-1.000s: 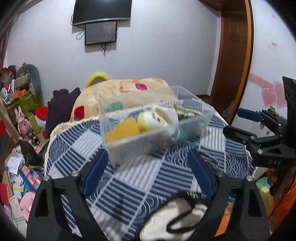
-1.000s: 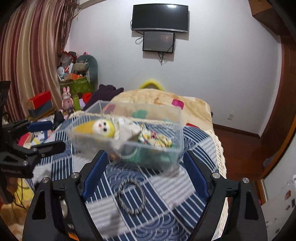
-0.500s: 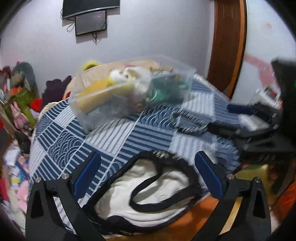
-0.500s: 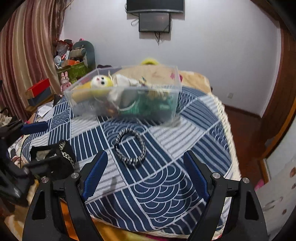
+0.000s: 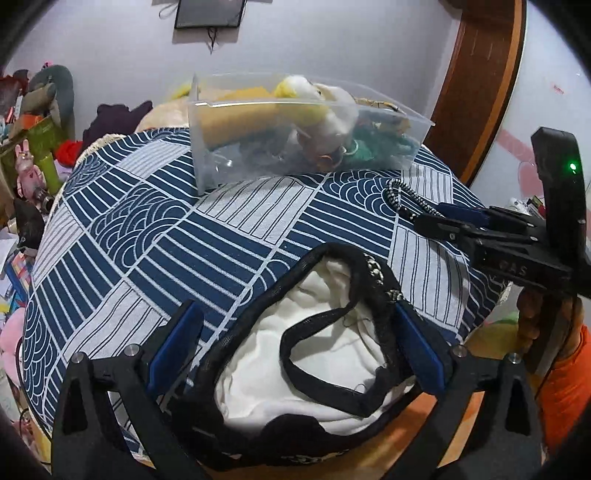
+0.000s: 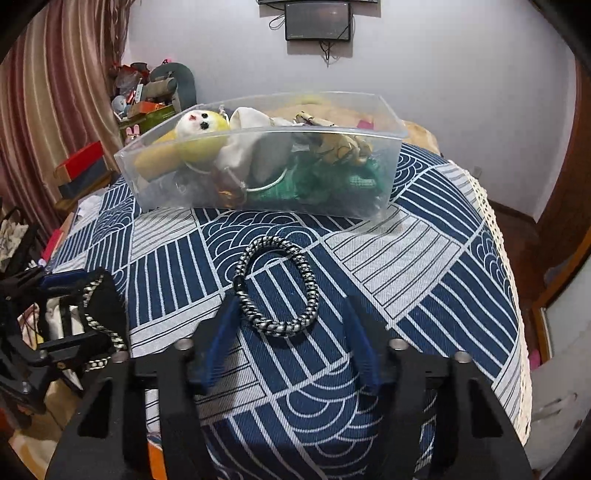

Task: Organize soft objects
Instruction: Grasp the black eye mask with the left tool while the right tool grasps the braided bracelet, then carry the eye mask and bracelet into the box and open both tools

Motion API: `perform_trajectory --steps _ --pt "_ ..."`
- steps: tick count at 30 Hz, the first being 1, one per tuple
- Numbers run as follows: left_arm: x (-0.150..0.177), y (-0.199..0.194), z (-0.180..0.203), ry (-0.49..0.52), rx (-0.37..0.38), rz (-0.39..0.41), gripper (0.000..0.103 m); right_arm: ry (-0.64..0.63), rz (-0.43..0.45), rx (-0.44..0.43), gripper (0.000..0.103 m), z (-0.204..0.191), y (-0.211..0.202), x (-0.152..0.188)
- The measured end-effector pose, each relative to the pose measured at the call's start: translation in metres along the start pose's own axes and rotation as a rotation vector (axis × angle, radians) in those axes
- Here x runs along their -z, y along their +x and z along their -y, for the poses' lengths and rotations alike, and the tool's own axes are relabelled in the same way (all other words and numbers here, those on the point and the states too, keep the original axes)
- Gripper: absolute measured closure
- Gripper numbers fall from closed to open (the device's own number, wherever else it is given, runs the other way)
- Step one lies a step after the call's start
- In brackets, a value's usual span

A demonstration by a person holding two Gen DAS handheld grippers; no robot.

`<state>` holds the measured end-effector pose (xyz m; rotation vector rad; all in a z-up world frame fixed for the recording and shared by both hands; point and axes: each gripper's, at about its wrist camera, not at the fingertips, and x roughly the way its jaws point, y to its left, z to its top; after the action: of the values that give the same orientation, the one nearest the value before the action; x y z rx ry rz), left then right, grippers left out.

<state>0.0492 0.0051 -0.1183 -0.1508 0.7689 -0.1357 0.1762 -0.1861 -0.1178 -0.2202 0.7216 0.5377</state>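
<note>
A clear plastic bin [image 6: 207, 192] [image 5: 210, 162] holding a yellow plush toy [image 6: 199, 129], a white pouch and green fabric sits on the blue patterned cloth. A black-and-white braided loop [image 6: 275, 288] [image 5: 402, 197] lies on the cloth in front of it. My right gripper [image 6: 291, 332] [image 5: 439, 218] is open, its fingers on either side of the loop's near end. My left gripper [image 5: 295, 339] [image 6: 70, 295] is open over a white bag with black trim [image 5: 317, 350] at the table's near edge.
The blue cloth [image 6: 424, 277] covers a round table. Beyond it are a peach blanket [image 5: 159, 114], a pile of toys and boxes at the left [image 5: 33, 122], a wall screen [image 6: 317, 22] and a wooden door [image 5: 480, 81].
Both grippers have tilted down and moved in toward the table. The right gripper now straddles the braided loop and its fingers are closer together. The left gripper now frames the white bag.
</note>
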Motion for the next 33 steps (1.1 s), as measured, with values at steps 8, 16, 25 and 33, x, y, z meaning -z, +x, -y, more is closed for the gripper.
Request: perform_trajectory --steps 8,16,25,33 --pt "0.003 -0.012 0.006 0.014 0.053 0.026 0.046 -0.005 0.006 -0.021 0.087 0.000 -0.007 0.004" --pt "-0.004 -0.025 0.007 0.024 0.033 0.040 0.080 0.019 0.035 -0.044 0.088 0.000 -0.023 0.005" --pt "-0.024 -0.042 0.006 0.033 0.015 0.104 0.085 0.018 0.116 -0.048 0.088 -0.010 -0.048 -0.010" --pt "-0.064 -0.056 -0.001 0.022 -0.018 0.214 0.086 0.017 0.191 -0.023 0.088 -0.008 -0.062 -0.032"
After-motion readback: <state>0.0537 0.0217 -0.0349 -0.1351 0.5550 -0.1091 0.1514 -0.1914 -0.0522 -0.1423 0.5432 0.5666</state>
